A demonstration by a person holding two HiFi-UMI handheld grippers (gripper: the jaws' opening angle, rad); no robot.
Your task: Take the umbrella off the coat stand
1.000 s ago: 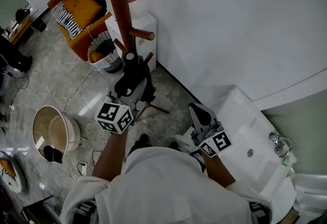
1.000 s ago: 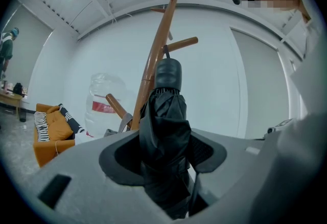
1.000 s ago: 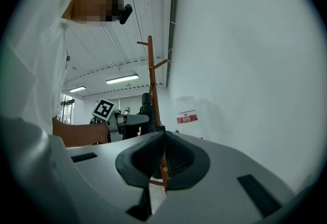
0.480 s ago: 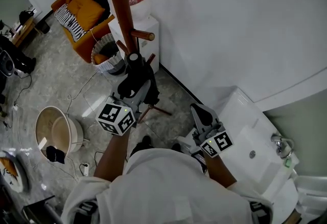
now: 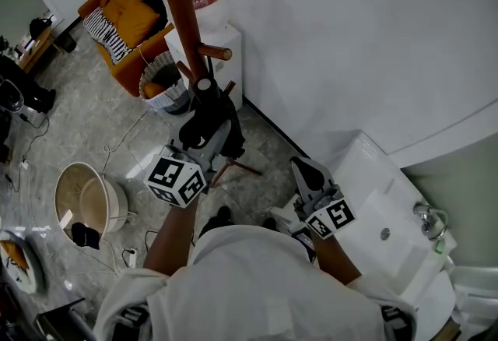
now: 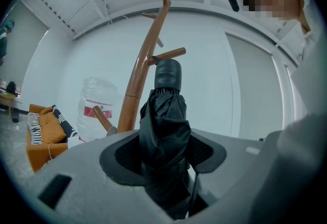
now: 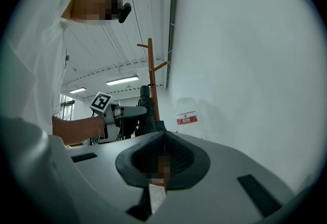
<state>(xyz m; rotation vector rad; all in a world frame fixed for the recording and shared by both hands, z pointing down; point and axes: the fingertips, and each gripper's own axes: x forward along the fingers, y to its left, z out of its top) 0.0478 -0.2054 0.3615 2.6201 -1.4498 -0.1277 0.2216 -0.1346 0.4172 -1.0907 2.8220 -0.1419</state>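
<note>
So the left tongs (image 5: 208, 138) are clamping the folded black umbrella (image 6: 163, 120), holding it upright just beside the coat stand (image 5: 180, 5); right tongs (image 7: 163, 159) are sitting closed and empty, apart from both.

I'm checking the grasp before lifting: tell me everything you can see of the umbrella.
The umbrella is black, folded compact, its fabric bunched under a rounded cap. It stands upright, clamped at mid-body in the left tongs, in front of the wooden coat stand; whether it touches a peg is unclear.
</note>
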